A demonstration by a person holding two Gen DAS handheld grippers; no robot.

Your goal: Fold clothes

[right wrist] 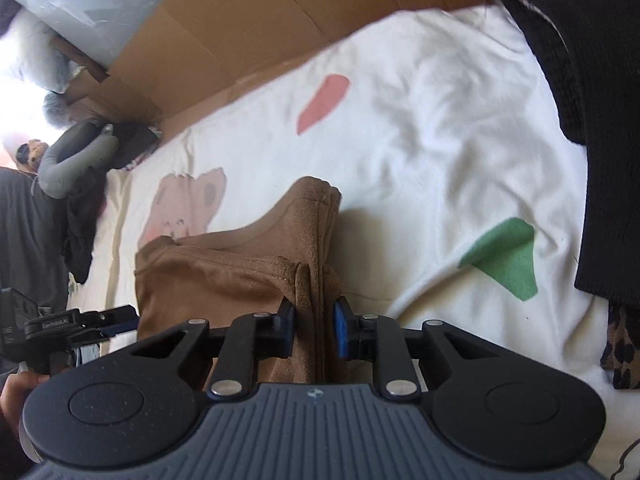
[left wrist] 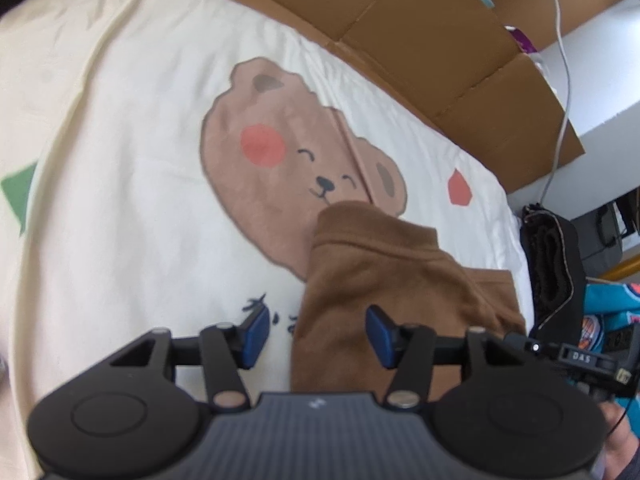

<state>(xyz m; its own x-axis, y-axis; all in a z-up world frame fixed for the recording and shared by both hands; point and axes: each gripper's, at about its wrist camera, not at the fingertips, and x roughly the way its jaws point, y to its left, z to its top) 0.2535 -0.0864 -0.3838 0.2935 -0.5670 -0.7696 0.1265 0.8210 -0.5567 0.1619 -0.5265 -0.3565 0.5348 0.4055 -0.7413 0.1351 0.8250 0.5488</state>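
1. The right hand-held gripper [right wrist: 314,330] has its blue pads [right wrist: 341,330] pressed on a bunched vertical fold of the brown garment [right wrist: 224,280], which runs up between them.
2. The left hand-held gripper [left wrist: 316,334] stands with its jaws apart; its right pad [left wrist: 379,334] lies over the brown garment [left wrist: 384,276], its left pad over the sheet, and neither pinches the cloth.
3. The brown garment lies folded on the bed, just ahead of both grippers, its stitched hem showing in the right wrist view.
4. Under it spreads a cream bed sheet [left wrist: 120,160] printed with a brown bear face [left wrist: 288,148], red patches and a green shape [right wrist: 508,260].
5. Flattened cardboard [left wrist: 420,28] lines the far edge of the bed.
6. A black garment [right wrist: 600,120] lies on the sheet at the right edge of the right wrist view.
7. A white cable [left wrist: 562,80] hangs over the cardboard in the left wrist view.
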